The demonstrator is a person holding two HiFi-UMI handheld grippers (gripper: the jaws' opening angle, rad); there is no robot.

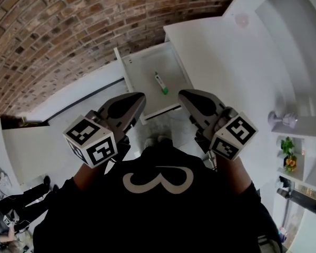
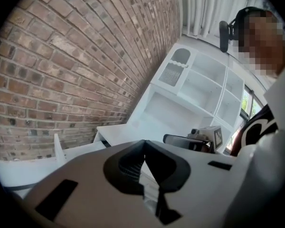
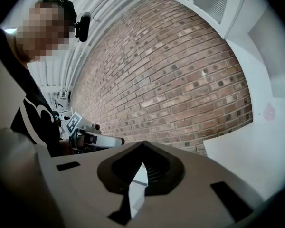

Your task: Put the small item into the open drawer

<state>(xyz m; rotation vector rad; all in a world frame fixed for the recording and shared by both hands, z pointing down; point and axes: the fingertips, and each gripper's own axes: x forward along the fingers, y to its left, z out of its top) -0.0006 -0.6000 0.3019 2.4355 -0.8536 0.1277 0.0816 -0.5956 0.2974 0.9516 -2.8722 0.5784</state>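
The white drawer stands pulled out below the counter. Inside it lies the small item, a white stick with a green end. My left gripper is held near the drawer's front edge, its jaws shut with nothing between them. My right gripper is level with it on the right, also shut and empty. In the left gripper view the jaw tips meet. In the right gripper view the tips meet too, and the other gripper shows at left.
A white counter runs along the right of the drawer, with a pale round mark near the back. A brick wall rises behind. White shelves stand beside the counter. A small potted plant sits at right.
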